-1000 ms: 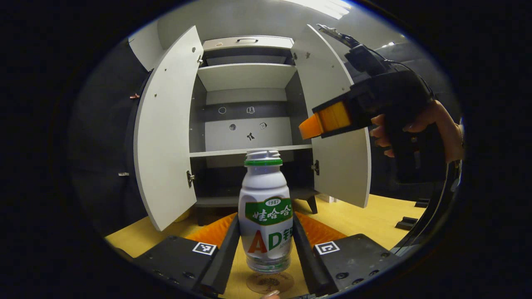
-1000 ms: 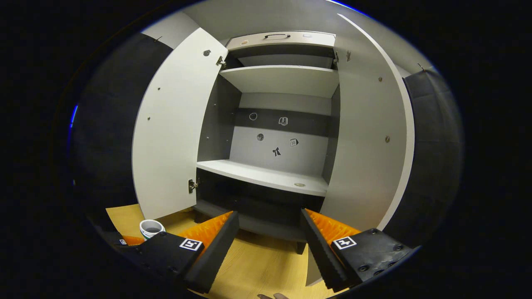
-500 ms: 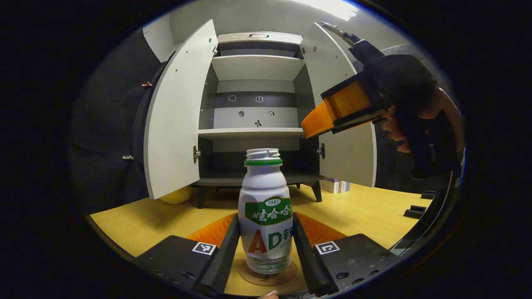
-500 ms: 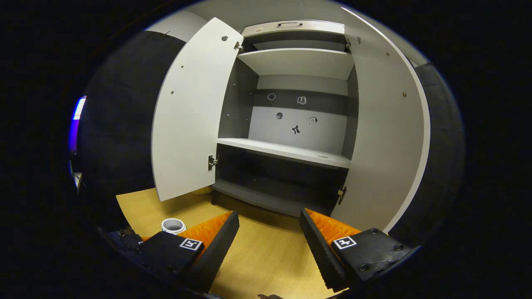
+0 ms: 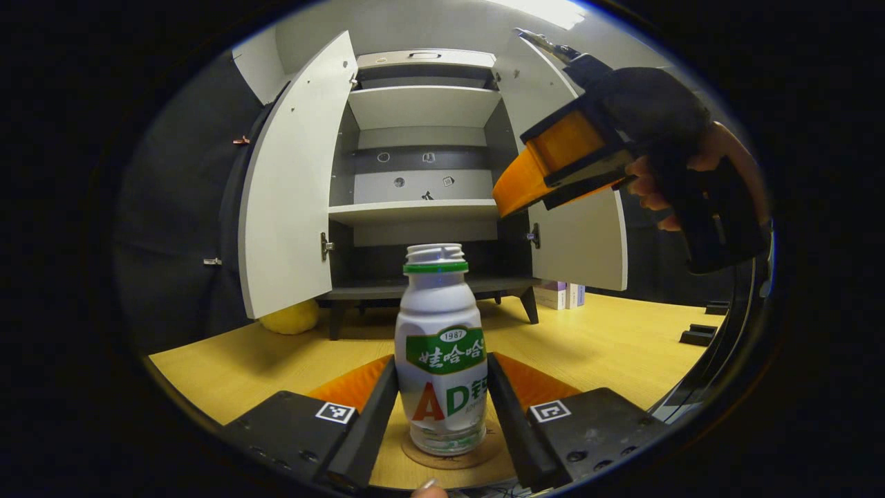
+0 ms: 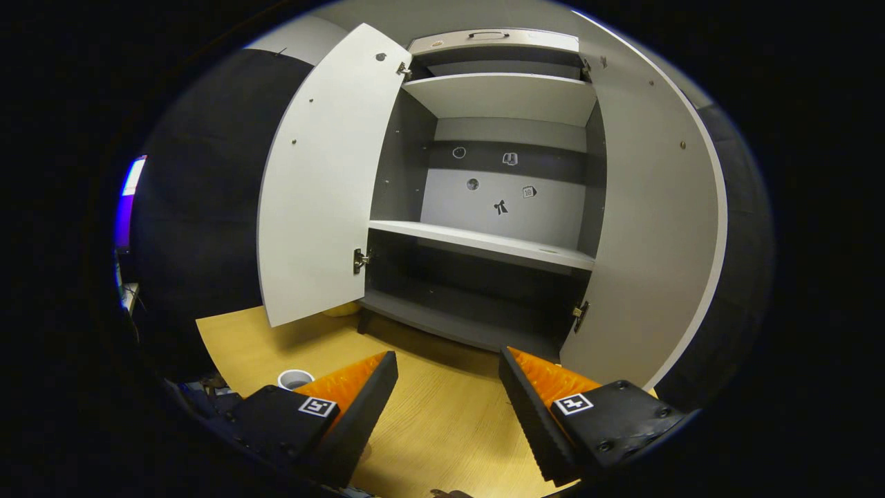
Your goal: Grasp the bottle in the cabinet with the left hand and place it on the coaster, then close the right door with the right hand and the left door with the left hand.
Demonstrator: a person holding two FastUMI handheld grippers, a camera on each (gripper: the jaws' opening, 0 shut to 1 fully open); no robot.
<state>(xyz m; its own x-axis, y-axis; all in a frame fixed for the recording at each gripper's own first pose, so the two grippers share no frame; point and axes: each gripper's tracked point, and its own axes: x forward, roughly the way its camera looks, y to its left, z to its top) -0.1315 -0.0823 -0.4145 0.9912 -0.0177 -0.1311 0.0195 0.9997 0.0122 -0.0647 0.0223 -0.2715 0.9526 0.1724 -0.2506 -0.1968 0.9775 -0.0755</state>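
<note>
In the left gripper view, the left gripper (image 5: 442, 415) is clamped on the bottle (image 5: 441, 360), one finger against each side. The bottle stands upright on the round coaster (image 5: 453, 453), which lies on the wooden worktop (image 5: 608, 346). Behind it the cabinet (image 5: 422, 173) has both doors swung wide: the left door (image 5: 290, 194) and the right door (image 5: 577, 242). A yellow object (image 5: 294, 317) lies beneath the left door, and small boxes (image 5: 560, 294) sit near the cabinet's leg. The right gripper (image 5: 546, 169), held in a hand (image 5: 691, 180), hangs in front of the right door.

In the right gripper view, the right gripper's (image 6: 448, 387) fingers stand apart and hold nothing. The open cabinet (image 6: 498, 207) lies ahead, and the bottle's mouth (image 6: 295, 378) peeks out at lower left.
</note>
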